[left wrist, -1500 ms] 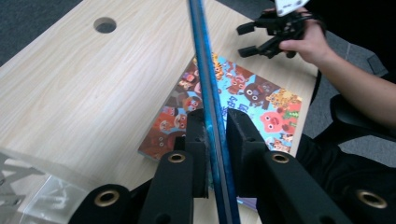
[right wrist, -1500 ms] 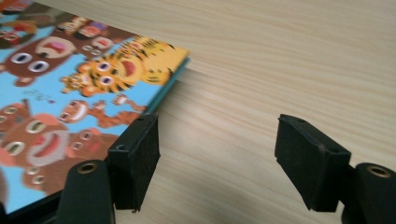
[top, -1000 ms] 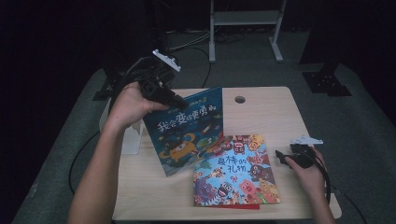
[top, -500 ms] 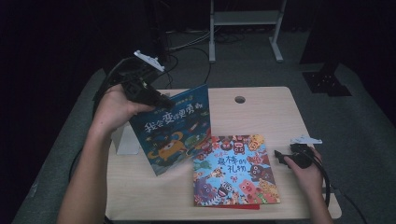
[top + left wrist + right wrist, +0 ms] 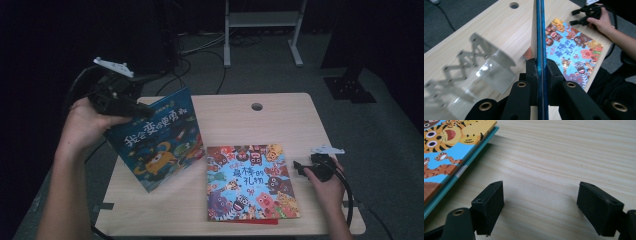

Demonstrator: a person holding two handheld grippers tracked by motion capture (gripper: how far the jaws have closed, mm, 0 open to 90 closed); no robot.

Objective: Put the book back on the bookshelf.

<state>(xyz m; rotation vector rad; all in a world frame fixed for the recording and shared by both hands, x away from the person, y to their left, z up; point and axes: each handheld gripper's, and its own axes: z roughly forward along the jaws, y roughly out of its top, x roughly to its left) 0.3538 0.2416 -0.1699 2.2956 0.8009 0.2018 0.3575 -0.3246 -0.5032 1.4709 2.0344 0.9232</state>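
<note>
wooden table (image 5: 280,120), wide bare top behind and right of the books. left arm raised at the table's left edge; left gripper (image 5: 131,106) clamped on the top corner of a dark blue book (image 5: 157,142), held tilted, lower corner near the tabletop. second book (image 5: 250,181) lies flat near the front edge. right gripper (image 5: 301,167) rests low just right of it, jaws just been opening, nothing between them.

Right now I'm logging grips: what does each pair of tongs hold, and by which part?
The left tongs clamp the dark blue picture book by its upper edge. The right tongs stand open over bare table, holding nothing.
</note>
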